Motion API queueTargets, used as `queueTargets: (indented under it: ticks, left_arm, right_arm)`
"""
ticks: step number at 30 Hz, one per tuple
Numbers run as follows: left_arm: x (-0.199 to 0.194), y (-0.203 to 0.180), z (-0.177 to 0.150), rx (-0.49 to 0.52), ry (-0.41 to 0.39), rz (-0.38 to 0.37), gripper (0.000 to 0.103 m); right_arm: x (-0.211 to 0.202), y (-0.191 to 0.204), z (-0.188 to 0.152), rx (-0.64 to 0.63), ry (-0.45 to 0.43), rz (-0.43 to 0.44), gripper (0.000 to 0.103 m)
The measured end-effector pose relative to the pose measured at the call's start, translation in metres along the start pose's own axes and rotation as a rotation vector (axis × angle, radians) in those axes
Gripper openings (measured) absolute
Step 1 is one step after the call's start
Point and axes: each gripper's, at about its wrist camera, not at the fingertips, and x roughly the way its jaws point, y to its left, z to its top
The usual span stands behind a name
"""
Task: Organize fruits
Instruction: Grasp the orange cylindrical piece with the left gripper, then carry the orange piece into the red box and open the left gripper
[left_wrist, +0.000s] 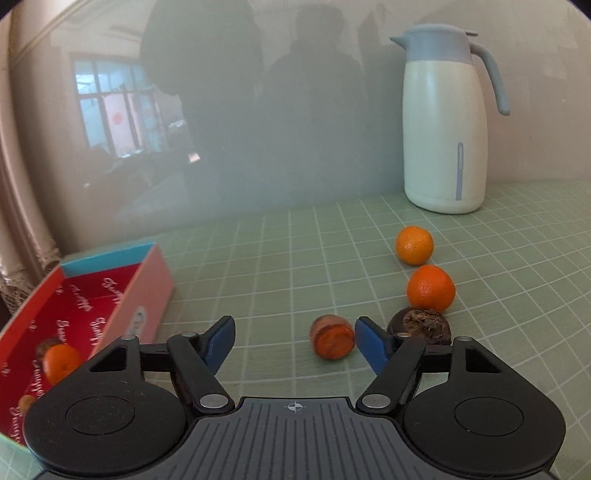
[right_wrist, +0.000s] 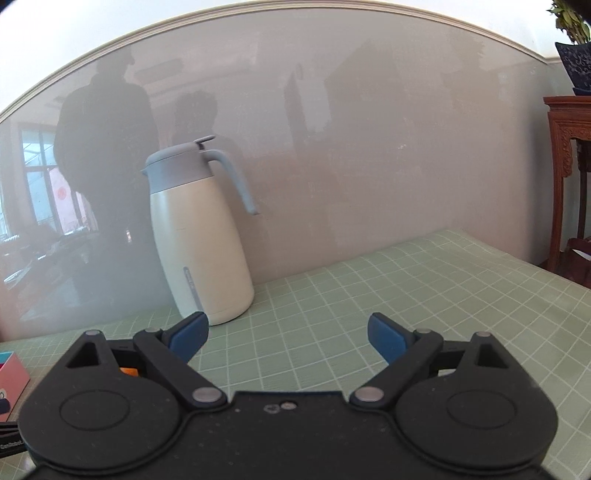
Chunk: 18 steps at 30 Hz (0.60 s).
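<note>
Orange fruits lying on a green gridded tablecloth (left_wrist: 258, 266) beside a red box (left_wrist: 74, 310).
Left gripper (left_wrist: 294, 341) hovering with jaws apart, a cut orange-fleshed fruit (left_wrist: 331, 341) lying between them, untouched; two tangerines (left_wrist: 430, 288) resting beyond; right gripper (right_wrist: 288, 334) standing wide, holding nothing.

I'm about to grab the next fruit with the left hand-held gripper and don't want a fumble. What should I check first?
1. Left hand-held gripper empty, jaws apart: ok.
2. Cut fruit centred between the fingers: not ok, it sits near the right finger.
3. Box has room: ok.
4. Oranges and dark fruit clear of the grab: not ok, the dark fruit is close.
5. Right hand-held gripper out of the way: ok.
</note>
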Motion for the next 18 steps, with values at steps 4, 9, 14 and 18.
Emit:
queueTargets:
  ticks: [4, 9, 14, 18]
  left_arm:
    - [0.01, -0.005, 0.0, -0.006, 0.025, -0.026, 0.071]
    - [0.025, -0.008, 0.0, -0.024, 0.098, -0.066, 0.037]
    - [0.027, -0.011, -0.001, -0.024, 0.098, -0.068, 0.031]
    - [0.021, -0.011, 0.001, -0.015, 0.061, -0.054, 0.031]
  right_arm:
    - [0.0, -0.007, 0.001, 0.009, 0.0, -0.001, 0.093]
    - [0.002, -0.008, 0.0, 0.005, 0.004, 0.002, 0.093]
    - [0.002, -0.004, 0.001, -0.003, 0.002, 0.016, 0.093]
    - [0.0, -0.003, 0.001, -0.008, 0.004, 0.02, 0.093]
